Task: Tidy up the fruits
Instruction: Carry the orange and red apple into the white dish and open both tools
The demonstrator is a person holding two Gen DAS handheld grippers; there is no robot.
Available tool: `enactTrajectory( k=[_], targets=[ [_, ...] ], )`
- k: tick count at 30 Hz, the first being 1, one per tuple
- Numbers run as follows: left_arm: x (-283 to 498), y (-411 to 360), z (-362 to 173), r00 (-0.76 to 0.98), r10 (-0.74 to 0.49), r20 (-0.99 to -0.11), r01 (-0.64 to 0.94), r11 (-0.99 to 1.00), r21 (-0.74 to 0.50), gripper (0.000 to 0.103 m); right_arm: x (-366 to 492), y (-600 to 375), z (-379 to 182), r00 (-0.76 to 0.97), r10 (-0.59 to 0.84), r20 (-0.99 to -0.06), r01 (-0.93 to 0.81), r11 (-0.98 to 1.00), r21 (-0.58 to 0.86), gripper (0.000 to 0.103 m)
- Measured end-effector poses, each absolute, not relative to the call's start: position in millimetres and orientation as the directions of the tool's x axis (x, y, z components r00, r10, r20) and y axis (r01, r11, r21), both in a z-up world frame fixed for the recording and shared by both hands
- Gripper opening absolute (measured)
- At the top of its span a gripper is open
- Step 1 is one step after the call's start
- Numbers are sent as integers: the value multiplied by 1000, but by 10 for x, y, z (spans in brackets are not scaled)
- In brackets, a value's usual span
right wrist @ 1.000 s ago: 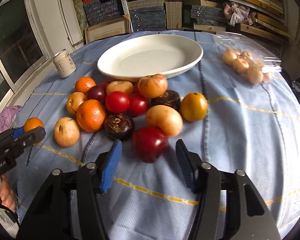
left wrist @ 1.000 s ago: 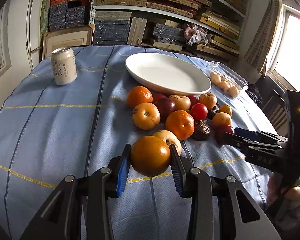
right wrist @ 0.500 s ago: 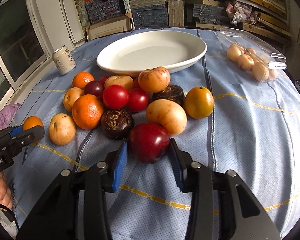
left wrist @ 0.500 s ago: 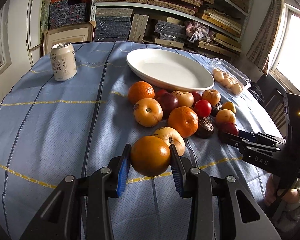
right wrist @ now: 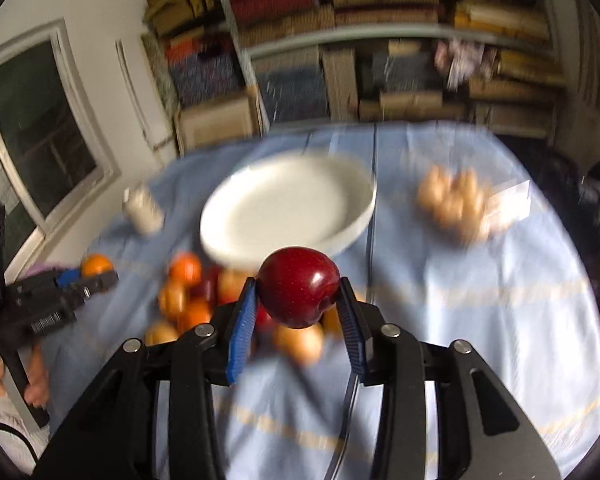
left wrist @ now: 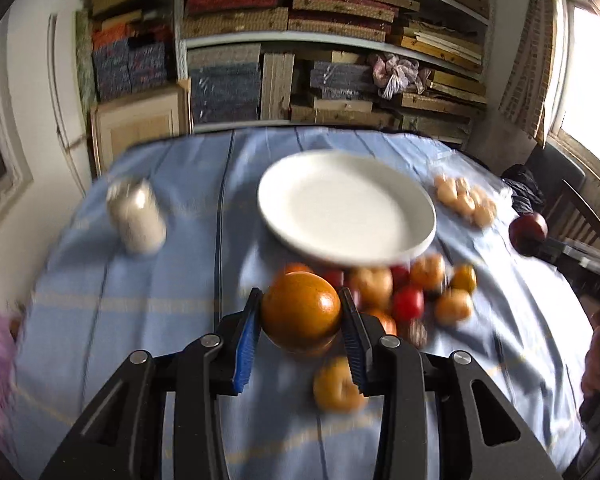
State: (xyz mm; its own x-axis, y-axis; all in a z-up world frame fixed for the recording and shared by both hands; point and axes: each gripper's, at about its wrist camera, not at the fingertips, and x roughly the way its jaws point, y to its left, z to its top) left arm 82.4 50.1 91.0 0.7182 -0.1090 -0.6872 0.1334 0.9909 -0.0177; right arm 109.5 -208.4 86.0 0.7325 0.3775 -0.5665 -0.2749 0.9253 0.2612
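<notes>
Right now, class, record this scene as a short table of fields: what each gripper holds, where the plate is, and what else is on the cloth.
left gripper: shut on the orange, lifted off the cloth
right gripper: shut on the red apple, also lifted
plate: white, empty, beyond the fruit pile
fruit pile: mixed orange and red fruit on the blue tablecloth
can: upright, left of the plate

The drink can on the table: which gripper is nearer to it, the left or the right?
Left. The left gripper, holding the orange, is on the same side of the plate as the can. The right gripper, holding the red apple, is on the far side of the fruit pile.
</notes>
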Motion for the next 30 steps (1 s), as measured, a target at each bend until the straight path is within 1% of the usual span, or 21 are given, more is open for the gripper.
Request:
enactTrajectory(
  k=[2,4,9,11,18,26,28,30],
  targets=[
    [1067,409,1005,719,-111,-686,134,991,-20,38,1305,-2050,947,751,366,-549,-262,929,261,39],
    [1313,326,1015,708,-120,-696,134,990,-34,38,1538,-1964,919,757,347,-554,-249,937,247,39],
    [1873,238,838,675,-117,-729,105,993,-62,38,2147,-1729,538,691,347,-634,-231,937,262,39],
    [2093,250,710,651,-120,-750,86,993,-84,38,2349,-1646,354,665,327,-672,-224,945,238,39],
    [2456,241,338,605,-118,-788,72,993,-93,38,2600,-1508,42,618,281,-734,-240,957,164,39],
    [2566,258,141,577,-135,-806,75,991,-112,39,2655,-1458,-65,613,260,-746,-240,961,138,40],
    [2560,268,147,581,-127,-804,70,992,-106,39,2629,-1484,18,633,261,-729,-239,961,137,40],
    [2529,293,233,597,-118,-794,61,993,-101,40,2487,-1533,248,684,261,-682,-234,963,134,40]
  ],
)
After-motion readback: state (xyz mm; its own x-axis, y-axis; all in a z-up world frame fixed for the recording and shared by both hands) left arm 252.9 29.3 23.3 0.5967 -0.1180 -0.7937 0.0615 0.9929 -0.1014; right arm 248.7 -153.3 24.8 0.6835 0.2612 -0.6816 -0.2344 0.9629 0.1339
